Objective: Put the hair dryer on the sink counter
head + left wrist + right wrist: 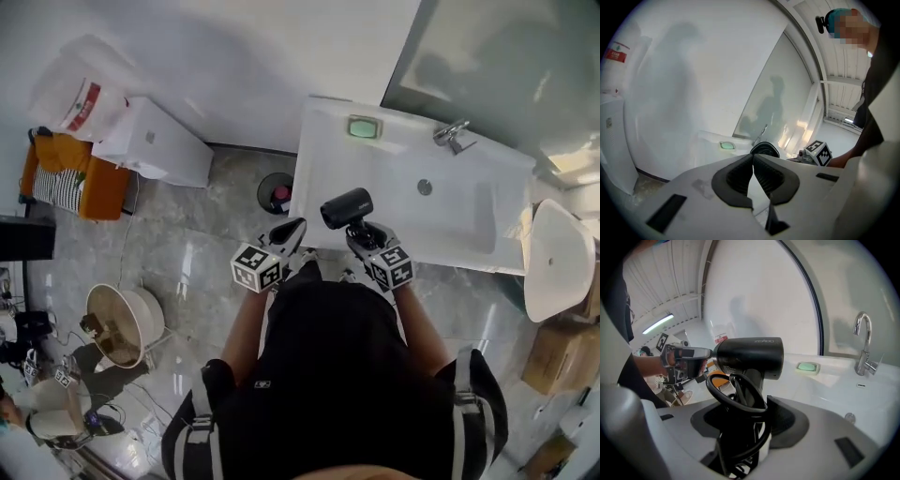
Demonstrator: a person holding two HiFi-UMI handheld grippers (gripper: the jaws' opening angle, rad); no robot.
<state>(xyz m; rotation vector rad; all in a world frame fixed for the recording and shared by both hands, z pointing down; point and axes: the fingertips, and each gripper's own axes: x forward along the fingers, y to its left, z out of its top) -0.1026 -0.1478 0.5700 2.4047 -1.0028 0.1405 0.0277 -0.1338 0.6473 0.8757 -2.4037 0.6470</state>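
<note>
Handle of the black plastic hair dryer is sitting clamped in my right hand-held gripper over the white sink's near edge; left hand-held gripper is hovering closed, empty.

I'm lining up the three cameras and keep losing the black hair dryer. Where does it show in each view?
Head view: the black hair dryer is at centre, held by the right gripper over the near edge of the white sink counter.
Left gripper view: its round dark end shows just above the jaw tips.
Right gripper view: at centre, barrel sideways, handle between the jaws.
Shared landmark: the pale green soap bar.
</note>
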